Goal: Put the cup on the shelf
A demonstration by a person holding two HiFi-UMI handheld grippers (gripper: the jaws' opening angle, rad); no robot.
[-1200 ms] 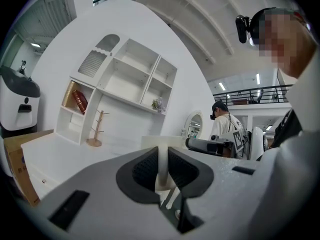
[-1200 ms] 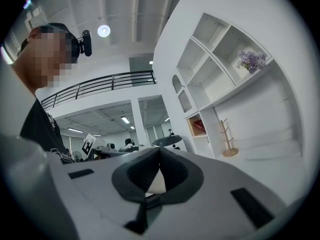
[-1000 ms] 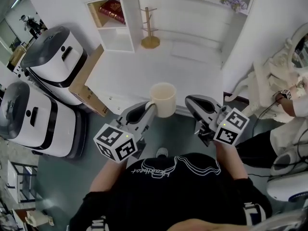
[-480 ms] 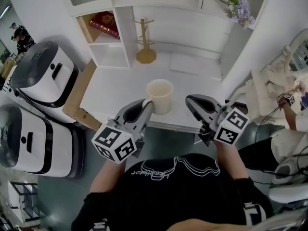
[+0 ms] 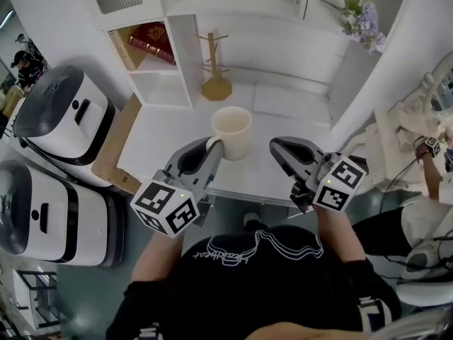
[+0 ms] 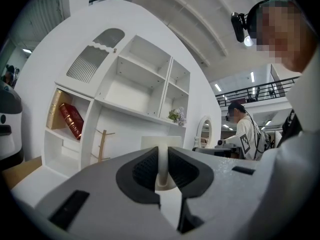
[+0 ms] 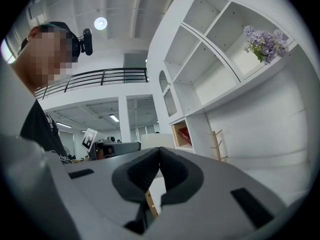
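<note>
Shelf unit (image 5: 185, 62) nearer now; left gripper (image 5: 215, 147) carries cup (image 5: 232, 130) forward.

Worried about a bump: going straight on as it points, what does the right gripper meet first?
Probably the cup held by the left gripper, though depth is unclear.

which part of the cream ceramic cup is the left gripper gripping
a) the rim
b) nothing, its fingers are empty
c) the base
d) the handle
d: in the left gripper view, the left gripper has its fingers shut on the handle of the cream ceramic cup, and the thin loop stands upright between the dark pads.
</note>
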